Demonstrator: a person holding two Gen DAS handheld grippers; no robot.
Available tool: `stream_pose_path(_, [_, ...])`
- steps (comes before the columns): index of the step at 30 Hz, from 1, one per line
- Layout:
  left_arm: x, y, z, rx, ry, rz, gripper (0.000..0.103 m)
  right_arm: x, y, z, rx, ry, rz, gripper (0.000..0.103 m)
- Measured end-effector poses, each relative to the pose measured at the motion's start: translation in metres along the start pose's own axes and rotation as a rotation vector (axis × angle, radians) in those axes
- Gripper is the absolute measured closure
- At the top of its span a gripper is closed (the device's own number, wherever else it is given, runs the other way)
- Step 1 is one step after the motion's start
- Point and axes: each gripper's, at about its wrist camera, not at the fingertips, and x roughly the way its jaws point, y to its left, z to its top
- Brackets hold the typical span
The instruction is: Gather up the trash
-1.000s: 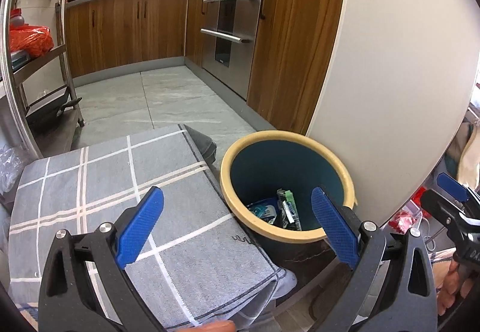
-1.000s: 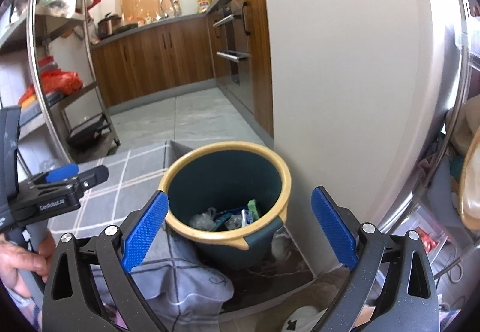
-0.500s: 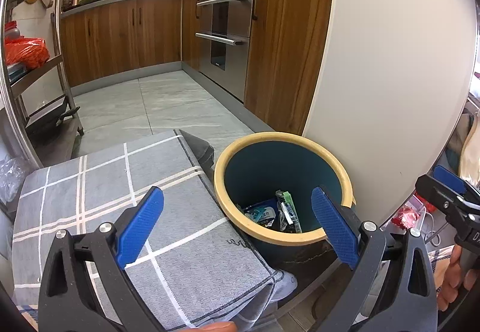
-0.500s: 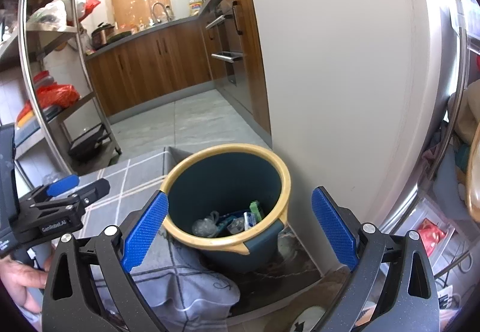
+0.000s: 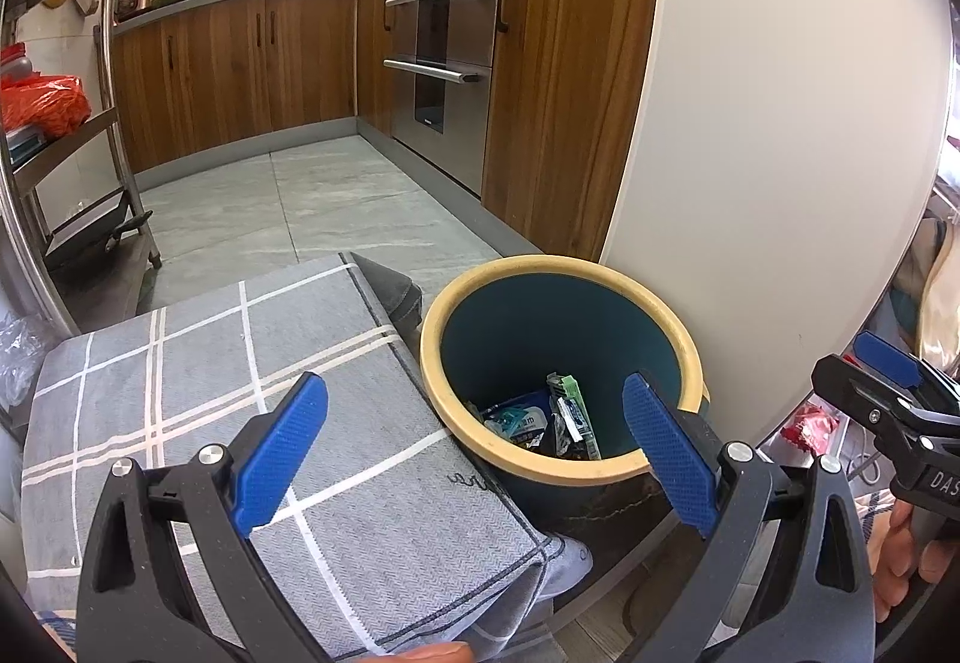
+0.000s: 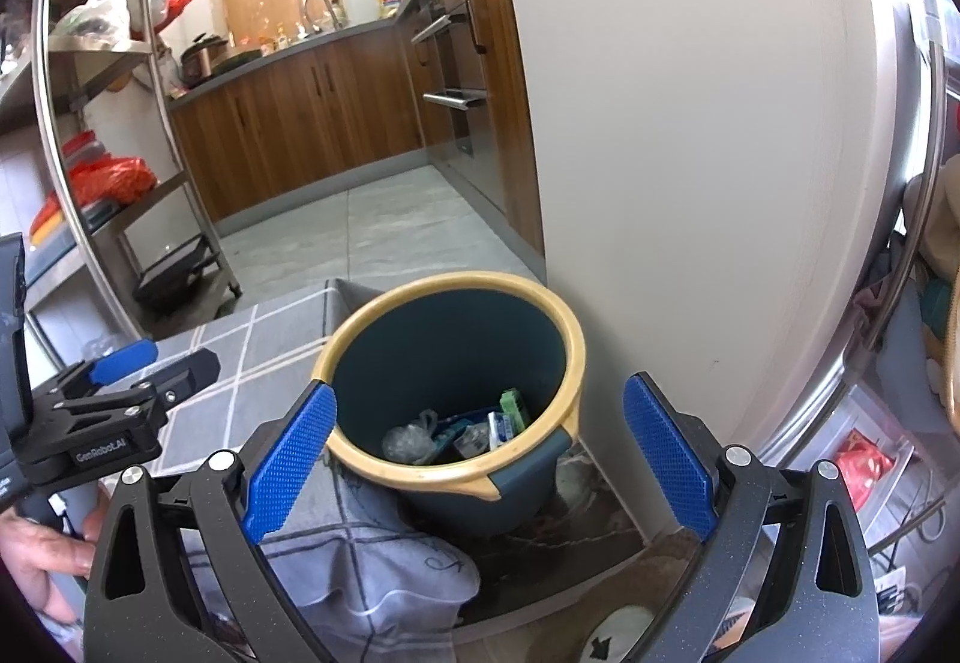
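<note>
A: Bin [image 5: 678, 339], teal wall, yellow rim, standing upright on the floor [image 5: 336, 207], mouth facing up, close against the white panel [image 5: 780, 153]. Location relative to cloth?

B: Just beside the grey checked cloth [image 5: 252, 363], cloth edge touching the rim on the near-left side. Contents: wrappers [image 5: 540, 420] lying at the bottom.

A: Seen only from the left wrist?

B: Green-edged packet [image 5: 575, 411], long axis running from the bin's far wall toward the camera, leaning on the inner wall. Oven front [image 5: 441, 69] face-on. Right gripper [image 5: 900, 399] at the right edge, held by fingers [image 5: 900, 555].

A: Seen only from the right wrist?

B: Crumpled clear bag [image 6: 411, 438] at the bottom left of the bin, spout-like corner [image 6: 486, 486] on the near rim, dark stained floor patch [image 6: 576, 531] under the bin. Left gripper [image 6: 120, 387] at the left edge, above the cloth.

A: Jaws?

B: Left gripper: spread wide, holding nothing, pads [image 5: 282, 441] framing cloth and bin. Right gripper [image 6: 480, 450]: equally wide, holding nothing, bin between the pads [image 6: 669, 456].
</note>
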Motion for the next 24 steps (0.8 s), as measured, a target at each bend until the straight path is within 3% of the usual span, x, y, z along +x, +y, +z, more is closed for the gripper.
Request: stream_pose_path(24, [0.0001, 0.0000, -0.0006, -0.001, 0.001, -0.005, 0.006, 0.0031, -0.0010, -0.0008, -0.009, 0.004, 0.001, 0.007])
